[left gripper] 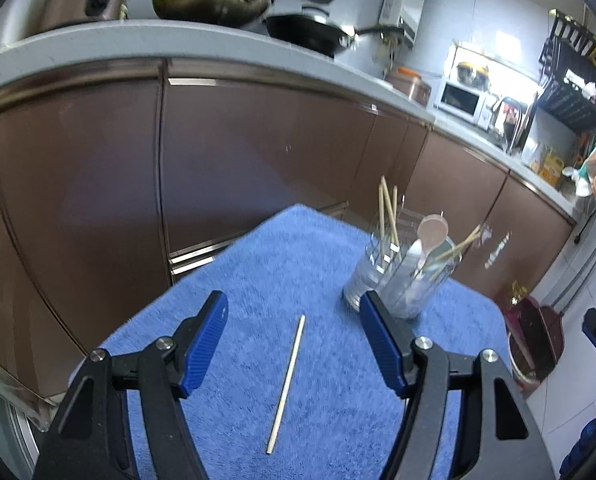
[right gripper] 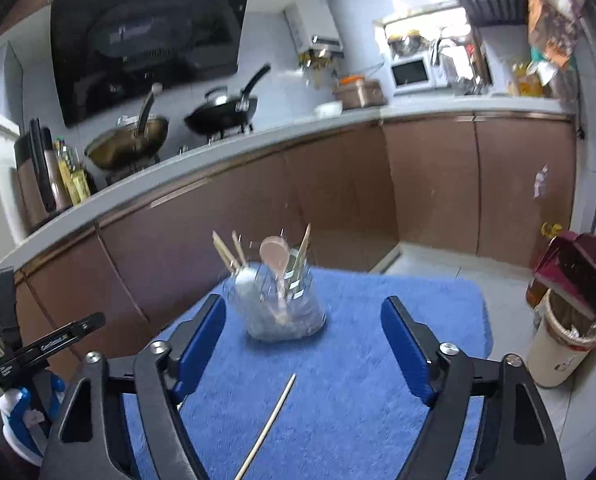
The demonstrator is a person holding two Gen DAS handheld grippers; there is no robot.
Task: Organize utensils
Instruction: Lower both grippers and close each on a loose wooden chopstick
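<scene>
A single wooden chopstick (left gripper: 286, 385) lies on the blue towel (left gripper: 281, 264), straight ahead of my left gripper (left gripper: 293, 312), which is open and empty above it. Two clear glass holders (left gripper: 398, 272) stand at the towel's far right, with chopsticks and a pale pink spoon (left gripper: 432, 232) in them. In the right wrist view the same chopstick (right gripper: 267, 424) lies below and between the fingers of my right gripper (right gripper: 304, 316), which is open with nothing in it. The holders (right gripper: 281, 304) stand beyond it, blurred, with the spoon (right gripper: 275, 258) upright.
Brown cabinet fronts (left gripper: 257, 152) and a white counter (right gripper: 257, 140) with woks run behind the towel-covered surface. A bin (right gripper: 562, 344) with a dark red lid stands on the floor at right. The other gripper's hardware (right gripper: 37, 352) shows at the left edge.
</scene>
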